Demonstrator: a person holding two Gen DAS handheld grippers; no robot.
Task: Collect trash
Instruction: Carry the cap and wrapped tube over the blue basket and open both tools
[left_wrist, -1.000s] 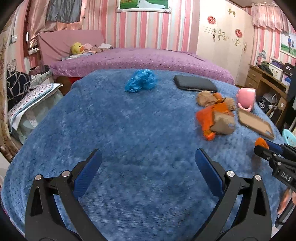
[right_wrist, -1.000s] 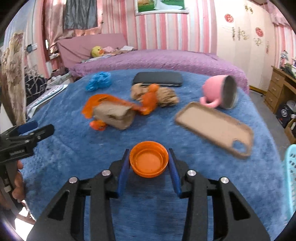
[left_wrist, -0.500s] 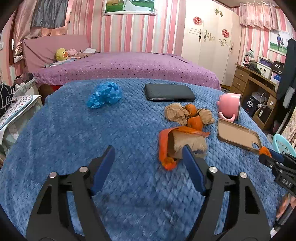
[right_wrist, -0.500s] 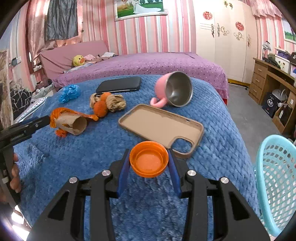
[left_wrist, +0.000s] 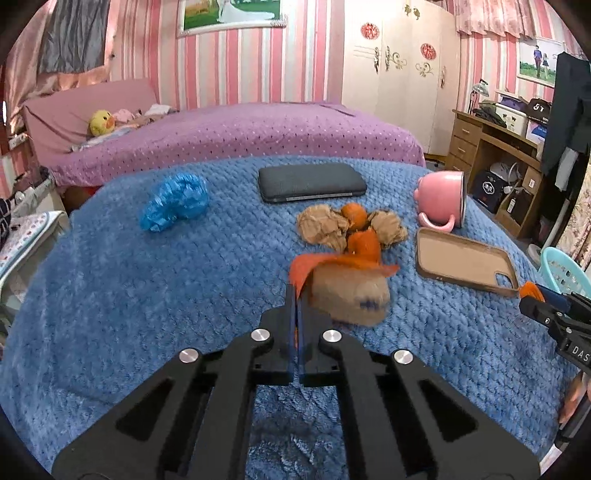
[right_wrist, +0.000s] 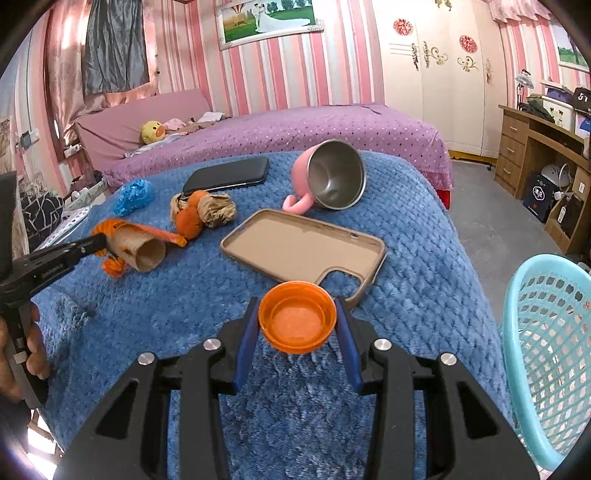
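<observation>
My left gripper (left_wrist: 296, 295) is shut on the orange wrapper (left_wrist: 334, 263) that lies over a cardboard tube (left_wrist: 351, 293) on the blue blanket; it also shows in the right wrist view (right_wrist: 92, 242). My right gripper (right_wrist: 297, 321) is shut on an orange bottle cap (right_wrist: 297, 319), held above the blanket near a light blue mesh basket (right_wrist: 546, 354). Crumpled brown paper with orange peel (left_wrist: 351, 225) and a crumpled blue bag (left_wrist: 173, 201) lie further back.
A pink mug (left_wrist: 441, 201) lies on its side beside a tan phone case (left_wrist: 463, 262). A dark phone (left_wrist: 312, 181) lies at the back. A purple bed stands behind, a wooden desk (left_wrist: 495, 155) to the right.
My left gripper moved forward to the tube and shut on the orange wrapper. My right gripper swung right with the cap, and the basket came further into view.
</observation>
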